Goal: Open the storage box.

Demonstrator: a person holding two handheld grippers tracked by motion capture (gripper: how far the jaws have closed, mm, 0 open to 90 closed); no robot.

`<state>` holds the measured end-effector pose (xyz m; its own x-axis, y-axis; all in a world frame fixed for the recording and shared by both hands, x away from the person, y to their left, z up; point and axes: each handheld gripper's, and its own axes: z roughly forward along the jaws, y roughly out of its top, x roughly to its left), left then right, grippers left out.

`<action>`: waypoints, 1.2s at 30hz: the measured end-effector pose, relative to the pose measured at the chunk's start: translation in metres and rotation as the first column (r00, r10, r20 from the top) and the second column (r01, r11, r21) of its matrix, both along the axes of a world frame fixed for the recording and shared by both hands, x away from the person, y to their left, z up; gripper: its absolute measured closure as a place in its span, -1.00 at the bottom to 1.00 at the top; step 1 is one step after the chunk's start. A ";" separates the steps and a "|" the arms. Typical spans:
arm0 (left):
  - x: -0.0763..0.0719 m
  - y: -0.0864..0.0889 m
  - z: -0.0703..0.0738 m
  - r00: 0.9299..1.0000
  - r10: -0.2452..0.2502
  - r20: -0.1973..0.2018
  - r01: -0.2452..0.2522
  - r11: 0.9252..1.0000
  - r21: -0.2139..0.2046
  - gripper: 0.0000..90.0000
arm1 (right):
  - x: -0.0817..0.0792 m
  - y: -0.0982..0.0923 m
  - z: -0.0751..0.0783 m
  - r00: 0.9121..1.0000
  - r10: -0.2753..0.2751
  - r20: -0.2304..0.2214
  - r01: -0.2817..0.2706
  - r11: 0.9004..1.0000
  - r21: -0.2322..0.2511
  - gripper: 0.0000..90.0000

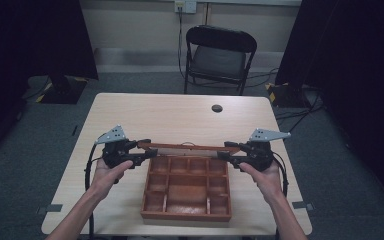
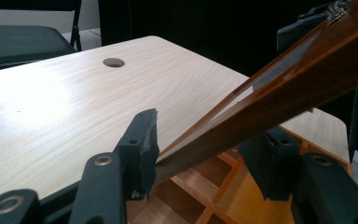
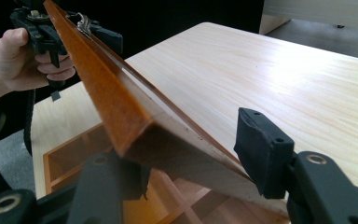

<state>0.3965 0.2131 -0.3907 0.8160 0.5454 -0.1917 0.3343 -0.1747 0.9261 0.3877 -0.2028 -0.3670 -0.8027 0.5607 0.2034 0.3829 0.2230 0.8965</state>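
Fingers of the left gripper (image 2: 200, 158) stand apart on either side of the lid's (image 1: 187, 146) corner: in the left gripper view the near finger (image 2: 142, 144) touches the lid's edge, while the far one (image 2: 272, 163) sits behind the wood, and whether it presses there I cannot tell. On the right gripper (image 3: 191, 158) the fingers are apart too — one lies under the lid's end, the other finger (image 3: 261, 149) stands clear of the wood with bare bench showing in the gap.

From the high view, the lid is the long wooden frame, raised at the far edge of the wooden box (image 1: 187, 187) and spanning from one gripper to the other. Each hand holds its gripper at one end of it: the left hand (image 1: 107, 172) at the box's left far corner, the right hand (image 1: 260, 172) at its right far corner. Both gripper views show the lid tilted up off the box, with a thin clear pane set in its frame.

The box rests on the near half of the bench (image 1: 180, 117), its open compartments facing up — small ones along the far side, larger ones nearer the person. A round hole (image 1: 217, 108) sits in the benchtop beyond it, and a black folding chair (image 1: 220, 55) stands past the far edge.
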 end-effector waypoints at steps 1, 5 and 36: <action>0.000 0.000 0.000 1.000 0.000 0.000 0.000 1.000 0.000 0.07 | 0.000 0.000 0.000 1.000 0.000 0.000 0.000 1.000 0.000 0.06; 0.006 0.000 0.000 1.000 0.009 0.000 -0.009 1.000 -0.022 0.08 | 0.007 0.000 0.002 1.000 -0.018 0.002 0.018 1.000 0.015 0.06; 0.030 -0.003 -0.010 0.999 0.034 -0.026 -0.035 0.999 -0.029 0.18 | 0.035 -0.001 -0.011 0.998 -0.052 -0.024 0.054 0.997 0.047 -0.03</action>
